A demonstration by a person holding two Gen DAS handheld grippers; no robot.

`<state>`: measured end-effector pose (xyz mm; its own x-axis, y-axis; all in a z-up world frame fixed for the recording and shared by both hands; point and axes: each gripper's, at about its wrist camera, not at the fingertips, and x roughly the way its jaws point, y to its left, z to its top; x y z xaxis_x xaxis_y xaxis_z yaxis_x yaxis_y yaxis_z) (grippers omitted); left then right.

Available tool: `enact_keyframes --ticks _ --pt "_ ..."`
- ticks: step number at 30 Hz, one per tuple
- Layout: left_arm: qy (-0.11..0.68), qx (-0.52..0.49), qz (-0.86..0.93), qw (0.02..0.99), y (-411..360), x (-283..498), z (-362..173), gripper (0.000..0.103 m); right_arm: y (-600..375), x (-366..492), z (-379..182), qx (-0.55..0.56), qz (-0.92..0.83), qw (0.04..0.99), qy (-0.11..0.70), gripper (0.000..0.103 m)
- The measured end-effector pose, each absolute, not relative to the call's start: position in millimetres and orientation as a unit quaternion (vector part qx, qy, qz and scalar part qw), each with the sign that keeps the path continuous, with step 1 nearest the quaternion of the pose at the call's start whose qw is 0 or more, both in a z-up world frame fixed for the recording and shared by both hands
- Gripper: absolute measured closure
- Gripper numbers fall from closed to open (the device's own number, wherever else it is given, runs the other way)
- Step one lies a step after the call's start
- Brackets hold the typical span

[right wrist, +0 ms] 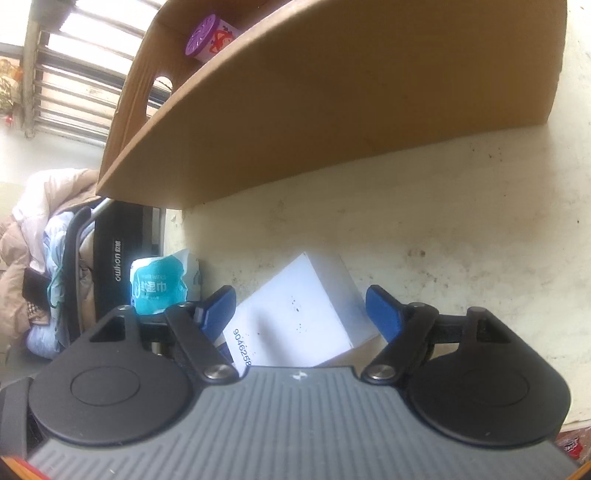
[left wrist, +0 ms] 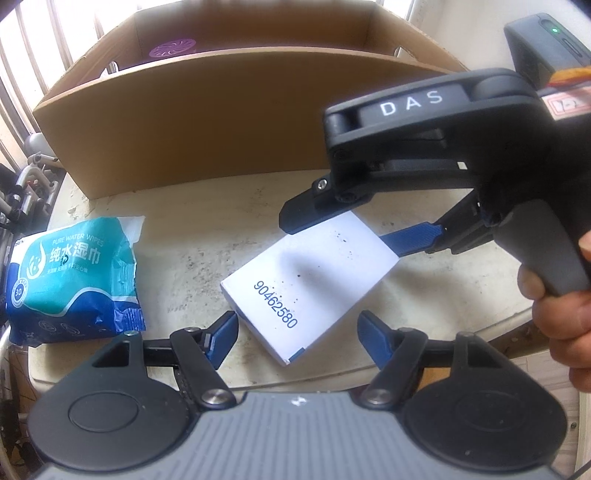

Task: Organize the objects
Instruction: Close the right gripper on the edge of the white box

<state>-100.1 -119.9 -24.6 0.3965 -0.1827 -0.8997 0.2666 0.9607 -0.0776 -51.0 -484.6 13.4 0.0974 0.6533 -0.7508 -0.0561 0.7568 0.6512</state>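
Nearest us, the left gripper [left wrist: 297, 334] hangs with its jaws spread wide and holding nothing, the white box [left wrist: 310, 284] lying flat on the desk [left wrist: 192, 236] just beyond its blue fingertips [left wrist: 221, 332]. The right gripper [left wrist: 360, 229] reaches in from the right, jaws also wide apart and empty, straddling the far right corner of that box; in its own view the box sits low between the open fingers.

We judge the box to be light, stiff cardboard with smooth faces, so it may slide when pinched; closing across its short edges, where the sides give a flat bearing, looks safest. To the left lies a wet wipes pack [left wrist: 74, 280], soft and crinkly, likely to yield and slip under pressure, best taken across its middle.

The desk is pale, stained and speckled. Farther off stands an open cardboard carton [left wrist: 207, 122], with a purple-lidded tub [right wrist: 207, 35] inside. Beyond are barred windows, and clothing heaped at the left.
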Motion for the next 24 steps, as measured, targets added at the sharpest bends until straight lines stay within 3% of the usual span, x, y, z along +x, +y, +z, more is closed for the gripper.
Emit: enact_keyframes --ticks 5,24 --pt "0.539 0.036 -0.130 0.832 -122.2 -107.0 -27.6 0.030 -486.6 -49.9 7.5 0.280 0.258 0.684 0.623 0.001" --pt "0.541 0.030 -0.125 0.831 -143.6 -149.4 -26.4 0.030 -484.3 -48.2 7.8 0.283 0.256 0.679 0.627 0.001"
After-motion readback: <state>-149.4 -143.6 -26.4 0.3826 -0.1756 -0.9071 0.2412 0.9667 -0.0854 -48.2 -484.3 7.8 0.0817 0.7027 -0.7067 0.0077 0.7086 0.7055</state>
